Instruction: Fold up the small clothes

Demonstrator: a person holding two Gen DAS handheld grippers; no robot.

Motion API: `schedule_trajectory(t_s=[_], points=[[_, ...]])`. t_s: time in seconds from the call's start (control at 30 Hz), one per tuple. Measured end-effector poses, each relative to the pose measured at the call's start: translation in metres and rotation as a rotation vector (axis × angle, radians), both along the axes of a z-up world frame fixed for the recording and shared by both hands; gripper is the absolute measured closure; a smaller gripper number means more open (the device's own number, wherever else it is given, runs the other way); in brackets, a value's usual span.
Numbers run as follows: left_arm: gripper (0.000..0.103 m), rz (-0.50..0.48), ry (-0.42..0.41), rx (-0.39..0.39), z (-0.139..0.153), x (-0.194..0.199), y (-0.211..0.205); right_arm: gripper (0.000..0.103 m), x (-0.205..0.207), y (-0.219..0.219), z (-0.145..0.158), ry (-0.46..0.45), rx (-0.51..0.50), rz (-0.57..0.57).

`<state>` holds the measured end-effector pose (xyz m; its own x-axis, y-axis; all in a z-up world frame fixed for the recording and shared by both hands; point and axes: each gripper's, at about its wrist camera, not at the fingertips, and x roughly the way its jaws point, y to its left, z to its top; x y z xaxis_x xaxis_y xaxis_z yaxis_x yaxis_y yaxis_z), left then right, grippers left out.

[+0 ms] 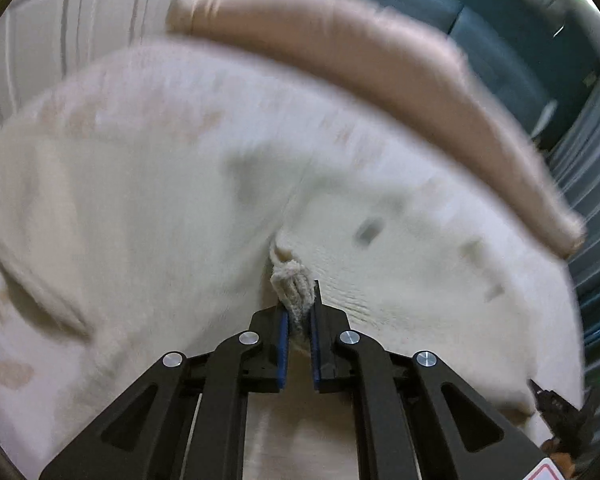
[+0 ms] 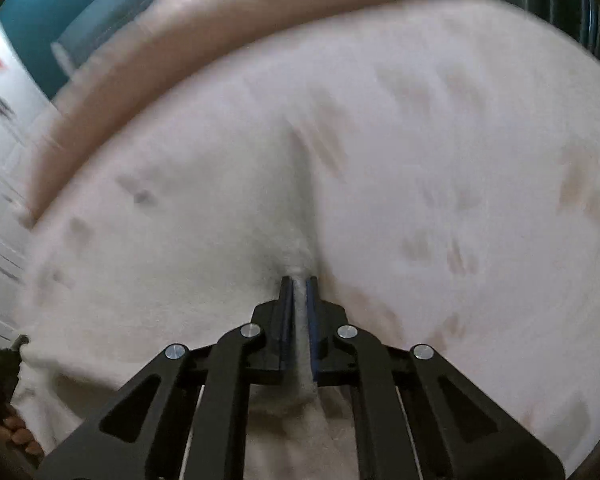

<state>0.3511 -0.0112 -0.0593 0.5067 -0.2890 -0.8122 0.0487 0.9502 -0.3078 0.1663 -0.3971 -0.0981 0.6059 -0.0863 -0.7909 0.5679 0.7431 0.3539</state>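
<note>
A cream knitted garment [image 1: 180,184] with faint brown and grey marks fills both views, blurred by motion. My left gripper [image 1: 298,300] is shut on a bunched ribbed edge of it. My right gripper [image 2: 299,284] is shut on another fold of the same garment [image 2: 420,160], which spreads out in front of it. The right gripper's tip also shows in the left wrist view [image 1: 556,408] at the lower right, at the garment's far edge. The left gripper shows dimly in the right wrist view [image 2: 4,364] at the lower left edge.
A tan padded edge [image 1: 340,40] curves behind the garment, also in the right wrist view [image 2: 180,28]. Teal upholstery [image 1: 480,20] lies beyond it. White panelled doors [image 1: 60,32] stand at the left. Grey striped fabric [image 1: 596,208] is at the right.
</note>
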Motion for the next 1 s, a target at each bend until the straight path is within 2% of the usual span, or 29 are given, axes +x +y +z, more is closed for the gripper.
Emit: schedule_trajectory(t_s=[0.03,0.13,0.2,0.23,0.27,0.33,0.37,0.43,0.47,0.5,0.53,0.57,0.6,0.7,0.8,0.87,1.0], points=[[0.097,0.001,0.020,0.015,-0.009,-0.001,0.000,0.097,-0.002,-0.001,0.007,-0.016,-0.008,-0.001],[0.096,0.001,-0.023,0.023,-0.011,-0.009,-0.003,0.097,-0.017,0.008,0.058,-0.135,-0.066,-0.022],[0.095,0.005,-0.025,0.034,-0.014,-0.010,-0.005,0.096,-0.020,0.024,0.077,-0.185,-0.108,0.031],[0.094,0.007,-0.026,0.040,-0.014,-0.011,-0.008,0.096,-0.016,0.034,0.075,-0.169,-0.111,0.075],[0.094,0.009,-0.028,0.050,-0.014,-0.011,-0.010,0.096,-0.006,0.043,0.062,-0.110,-0.122,0.130],[0.092,0.008,-0.028,0.069,-0.013,-0.011,-0.011,0.099,0.015,0.048,0.009,0.091,-0.115,0.195],[0.089,0.009,-0.024,0.067,-0.013,-0.011,-0.011,0.100,0.011,0.049,0.006,0.051,-0.125,0.181],[0.085,0.019,-0.011,0.016,-0.005,-0.017,0.003,0.097,0.003,0.055,0.028,0.038,-0.131,0.153],[0.073,0.035,-0.014,-0.033,0.002,-0.021,0.015,0.093,-0.003,0.058,0.036,0.010,-0.114,0.149],[0.065,0.061,-0.025,-0.066,0.008,-0.027,0.028,0.092,-0.010,0.065,0.043,-0.032,-0.095,0.159],[0.045,0.101,-0.038,-0.092,0.016,-0.034,0.049,0.089,-0.018,0.076,0.049,-0.044,-0.100,0.189],[0.034,0.133,-0.050,-0.105,0.021,-0.040,0.064,0.083,-0.022,0.086,0.045,-0.035,-0.121,0.204],[0.033,0.173,-0.065,-0.114,0.025,-0.045,0.084,0.080,-0.030,0.097,0.042,-0.023,-0.151,0.224],[0.028,0.294,-0.070,-0.111,0.032,-0.044,0.161,0.079,-0.057,0.127,0.021,-0.013,-0.132,0.289],[0.028,0.460,-0.055,-0.032,0.030,-0.030,0.248,0.075,-0.080,0.146,0.007,0.016,-0.140,0.312],[0.028,0.567,-0.024,0.023,0.025,-0.015,0.305,0.068,-0.093,0.154,0.005,0.012,-0.149,0.313],[0.028,0.705,-0.008,0.019,0.018,0.007,0.380,0.058,-0.104,0.160,0.007,0.024,-0.121,0.307]])
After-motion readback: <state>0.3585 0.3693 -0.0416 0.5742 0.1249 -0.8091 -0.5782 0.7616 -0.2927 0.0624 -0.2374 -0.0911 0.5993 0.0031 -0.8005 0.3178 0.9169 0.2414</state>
